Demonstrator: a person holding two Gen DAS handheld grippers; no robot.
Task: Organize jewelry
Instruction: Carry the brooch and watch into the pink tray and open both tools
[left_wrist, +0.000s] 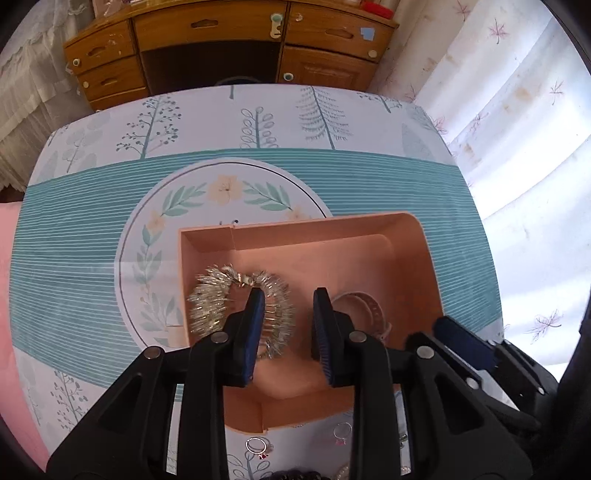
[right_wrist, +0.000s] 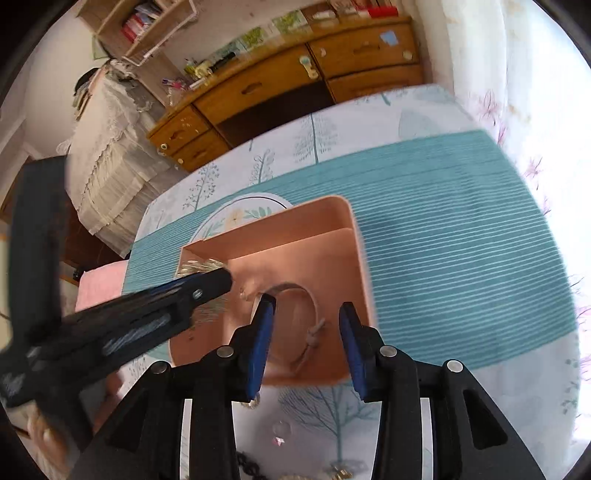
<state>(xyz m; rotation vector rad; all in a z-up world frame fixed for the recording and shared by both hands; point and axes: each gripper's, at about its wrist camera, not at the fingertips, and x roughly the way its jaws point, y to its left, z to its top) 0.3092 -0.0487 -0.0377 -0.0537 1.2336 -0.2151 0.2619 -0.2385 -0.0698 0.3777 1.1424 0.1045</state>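
We are holding both the left gripper (left_wrist: 289, 301) and right gripper (right_wrist: 307, 309) with jaws spread, empty, over the pink tray (left_wrist: 424, 254); the silver fringed bracelet (left_wrist: 207, 299) is lying lower left.

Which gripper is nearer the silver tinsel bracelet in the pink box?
Left. The left gripper is open right beside the silver tinsel bracelet, one finger over it. The right gripper is further right, over the pink bracelet.

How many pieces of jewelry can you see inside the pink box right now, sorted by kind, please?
Silver spiky bracelet: 1
Pink bracelet with a knotted cord: 1
Total inside the pink box: 2
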